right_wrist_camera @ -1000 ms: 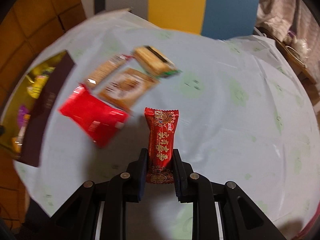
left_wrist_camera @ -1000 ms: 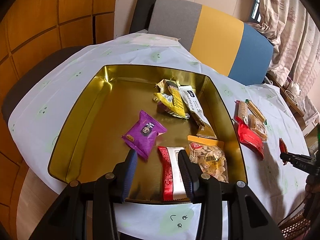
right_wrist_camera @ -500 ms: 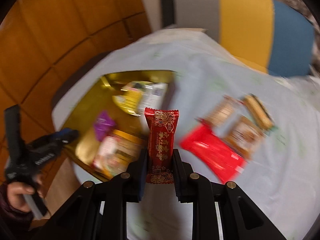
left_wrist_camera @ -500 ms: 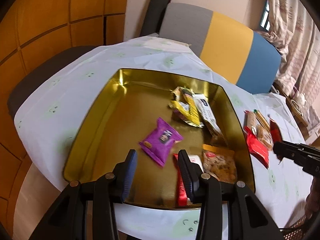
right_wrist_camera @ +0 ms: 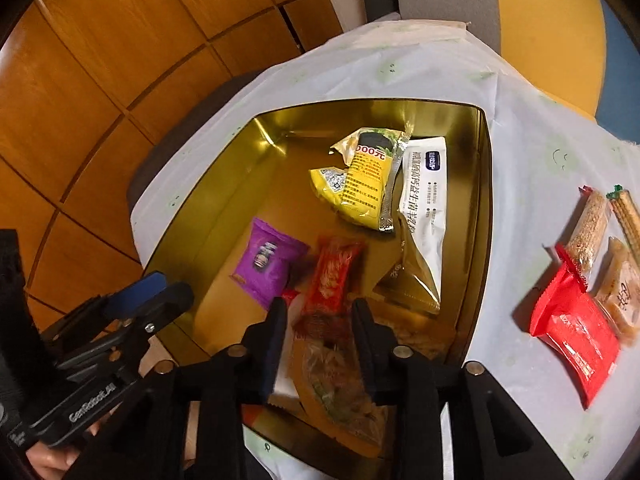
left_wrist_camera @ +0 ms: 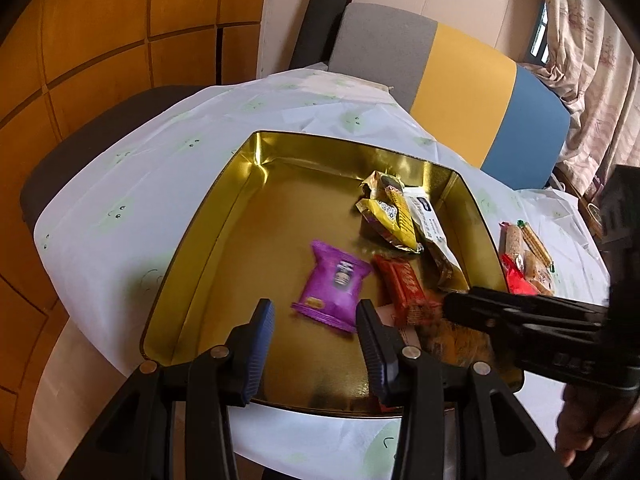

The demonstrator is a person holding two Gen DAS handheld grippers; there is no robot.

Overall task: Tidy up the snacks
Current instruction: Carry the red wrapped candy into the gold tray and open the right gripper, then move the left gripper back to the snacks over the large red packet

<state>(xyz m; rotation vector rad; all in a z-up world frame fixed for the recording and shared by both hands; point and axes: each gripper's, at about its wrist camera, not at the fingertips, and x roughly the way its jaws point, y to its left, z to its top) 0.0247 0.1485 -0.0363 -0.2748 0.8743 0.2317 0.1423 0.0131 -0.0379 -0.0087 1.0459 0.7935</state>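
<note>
Over the gold tin (right_wrist_camera: pixel 478 216), the right gripper (right_wrist_camera: pixel 318 322), jaws spread, drops a red packet (right_wrist_camera: pixel 334 276); the left gripper (left_wrist_camera: pixel 316 326) hovers open (next, probably, the table snacks (right_wrist_camera: pixel 576 320)).

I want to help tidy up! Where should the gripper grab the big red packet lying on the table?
Grab the big red packet across its flat middle, coming straight down from above. It lies flat on the tablecloth, and the tan snack hugs its far edge, so pinch its free sides.
</note>
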